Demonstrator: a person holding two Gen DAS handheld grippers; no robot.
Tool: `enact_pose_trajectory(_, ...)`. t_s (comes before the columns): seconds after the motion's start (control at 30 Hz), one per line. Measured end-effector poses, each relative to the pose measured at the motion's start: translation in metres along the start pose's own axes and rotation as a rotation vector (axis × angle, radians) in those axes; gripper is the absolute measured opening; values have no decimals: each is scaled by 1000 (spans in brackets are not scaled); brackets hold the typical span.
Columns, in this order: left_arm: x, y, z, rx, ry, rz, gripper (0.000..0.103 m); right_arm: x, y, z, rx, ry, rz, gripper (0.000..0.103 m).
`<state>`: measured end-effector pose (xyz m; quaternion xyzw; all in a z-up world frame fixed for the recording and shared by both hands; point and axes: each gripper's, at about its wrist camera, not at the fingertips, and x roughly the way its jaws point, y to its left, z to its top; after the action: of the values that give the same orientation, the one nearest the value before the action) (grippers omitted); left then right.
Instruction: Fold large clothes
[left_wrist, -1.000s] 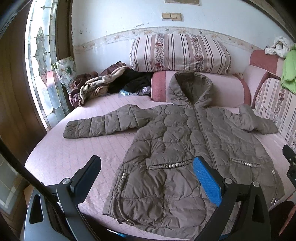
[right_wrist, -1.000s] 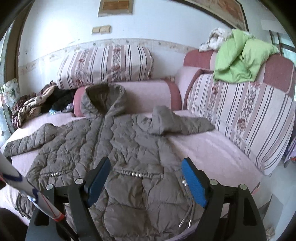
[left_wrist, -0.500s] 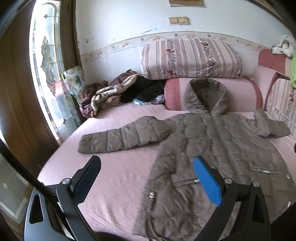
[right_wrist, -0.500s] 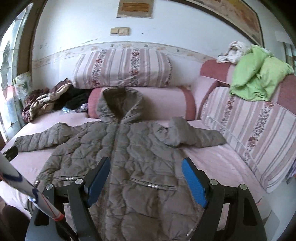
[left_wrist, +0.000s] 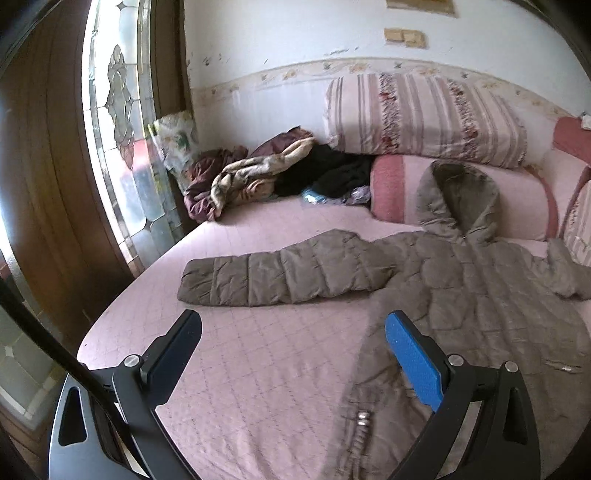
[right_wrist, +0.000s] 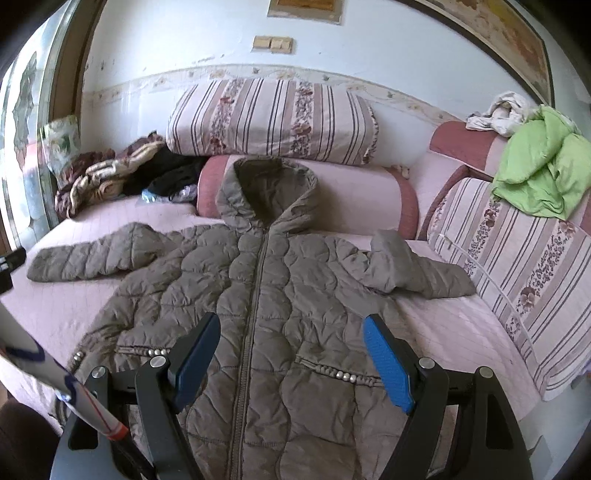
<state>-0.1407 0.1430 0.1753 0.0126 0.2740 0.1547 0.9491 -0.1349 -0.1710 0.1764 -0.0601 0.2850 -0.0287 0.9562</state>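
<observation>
Right wrist view: the brown quilted hooded coat (right_wrist: 266, 317) lies flat, sleeves spread, on the pink quilted bed (right_wrist: 454, 332); right claw (right_wrist: 291, 354) and left claw (left_wrist: 293, 350) both gape wide, empty.

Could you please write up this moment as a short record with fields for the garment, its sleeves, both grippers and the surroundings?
garment: brown quilted hooded coat, face up, zipped, on pink quilted bed cover
sleeves: left one stretched out flat; right one bent, bunched
left gripper: open, holding nothing, above the cover
right gripper: open, holding nothing, above the coat
surroundings: striped cushion, green bedding, crumpled clothes pile
</observation>
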Motion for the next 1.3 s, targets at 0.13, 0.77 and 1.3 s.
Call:
enact_pose_trajectory(0.13,24,13,-2,-6,36,21,100,17,11,-4,-23,49,15,83)
enact_pose_trajectory(0.77,122,82,-23,-134,215,30,100,69,61,-23,-107,163,37,83)
enact_pose_trajectory(1.3,177,118,-22,-172,250,92,100,104,75,-34,-126,240,23,83)
